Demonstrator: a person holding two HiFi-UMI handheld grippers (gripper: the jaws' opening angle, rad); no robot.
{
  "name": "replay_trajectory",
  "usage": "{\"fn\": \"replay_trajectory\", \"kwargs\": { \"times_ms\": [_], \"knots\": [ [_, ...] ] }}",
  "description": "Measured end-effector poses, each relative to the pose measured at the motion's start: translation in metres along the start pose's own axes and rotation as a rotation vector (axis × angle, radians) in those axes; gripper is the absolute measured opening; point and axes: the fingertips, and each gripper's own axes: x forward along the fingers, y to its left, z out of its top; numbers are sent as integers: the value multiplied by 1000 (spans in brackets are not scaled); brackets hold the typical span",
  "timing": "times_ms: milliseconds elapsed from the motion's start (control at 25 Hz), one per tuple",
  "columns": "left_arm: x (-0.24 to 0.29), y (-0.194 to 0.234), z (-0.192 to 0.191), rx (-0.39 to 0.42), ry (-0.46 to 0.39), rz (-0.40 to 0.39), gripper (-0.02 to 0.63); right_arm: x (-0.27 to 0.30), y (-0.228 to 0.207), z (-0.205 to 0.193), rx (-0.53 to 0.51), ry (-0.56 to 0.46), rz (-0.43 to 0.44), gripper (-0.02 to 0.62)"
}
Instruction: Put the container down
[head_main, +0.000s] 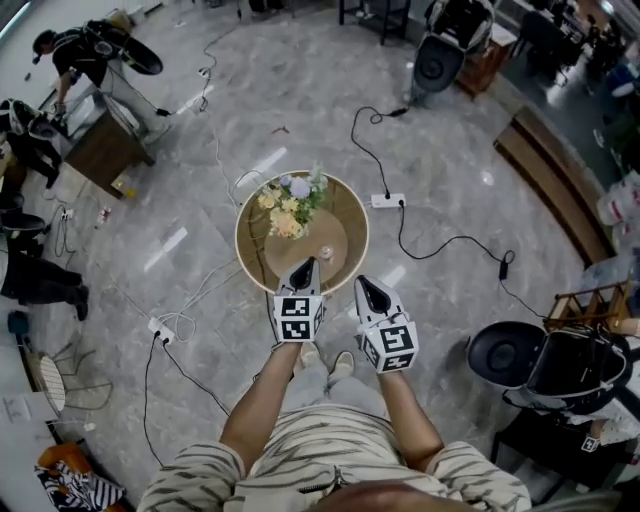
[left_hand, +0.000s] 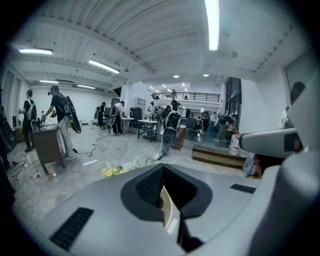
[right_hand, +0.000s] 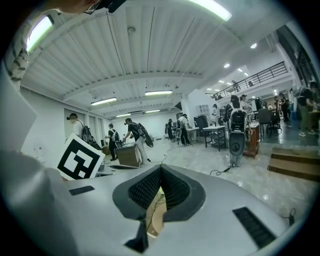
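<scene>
A round wooden table stands on the floor below me, with a bunch of yellow and white flowers on it. A small pale container stands on the table's lighter inner disc, free of both grippers. My left gripper hovers over the table's near edge, shut and empty. My right gripper hangs beside it, just off the rim, also shut with nothing in it. In the left gripper view the jaws meet above the flowers. In the right gripper view the jaws meet too, with only the table showing below them.
Black cables and a white power strip lie on the marble floor round the table. A wooden bench is at the right, a black machine near right, a wooden desk with people far left.
</scene>
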Motion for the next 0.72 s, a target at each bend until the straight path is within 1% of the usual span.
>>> {"fn": "replay_trajectory", "kwargs": {
  "times_ms": [120,200,280,480,600,720],
  "knots": [
    [-21,-1,22,-31,-11,17,-3,-8,3,21,-16,-9,0,9],
    [-32,5,44,-51,-39,19,-3,-7,6,37,-26,-27,5,9],
    [-44,7,65,-27,-66,9,-2,-9,11,51,-23,-44,10,9],
    [-67,-14,96,33,-128,-44,-2,-17,10,69,-24,-75,11,9],
    [-79,-21,112,45,-175,-71,-2,-17,9,81,-25,-110,20,9],
    [-85,-24,120,50,-196,-83,-2,-19,6,89,-34,-134,15,8]
  ]
}}
